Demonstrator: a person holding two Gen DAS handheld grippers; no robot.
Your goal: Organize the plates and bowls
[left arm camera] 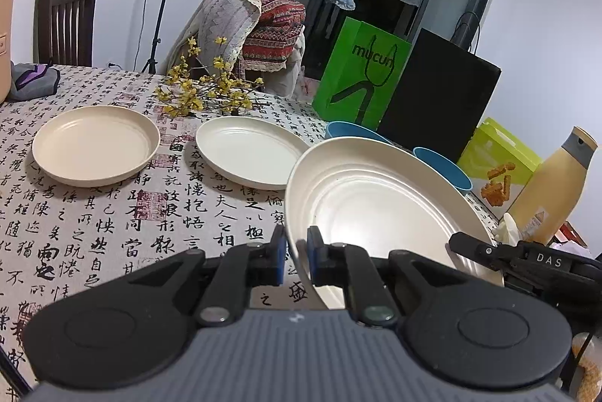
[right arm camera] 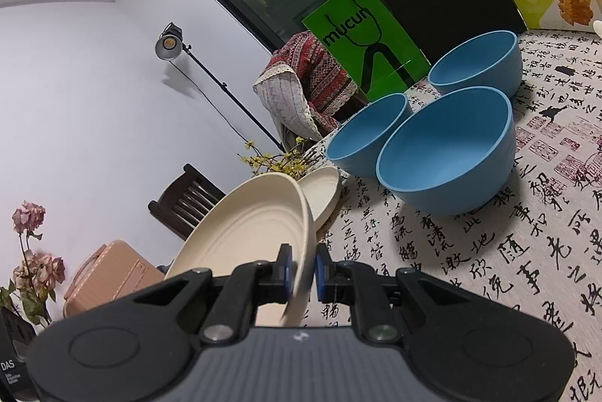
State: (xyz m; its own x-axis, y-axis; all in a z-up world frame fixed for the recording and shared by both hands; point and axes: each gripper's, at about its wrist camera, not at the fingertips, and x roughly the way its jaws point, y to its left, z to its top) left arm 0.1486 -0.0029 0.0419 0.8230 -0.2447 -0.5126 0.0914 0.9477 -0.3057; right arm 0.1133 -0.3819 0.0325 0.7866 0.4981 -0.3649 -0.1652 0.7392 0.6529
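Note:
A large cream plate hangs tilted above the table. My left gripper is shut on its near rim. My right gripper is shut on another part of the same plate, and its black fingers show at the plate's right rim in the left wrist view. Two more cream plates lie flat on the calligraphy tablecloth. Three blue bowls stand upright in a cluster to the right of the held plate.
Behind the bowls stand a green paper bag and a black box. A yellow flower sprig lies behind the flat plates. A beige bottle and a snack box sit far right. A wooden chair stands at the back left.

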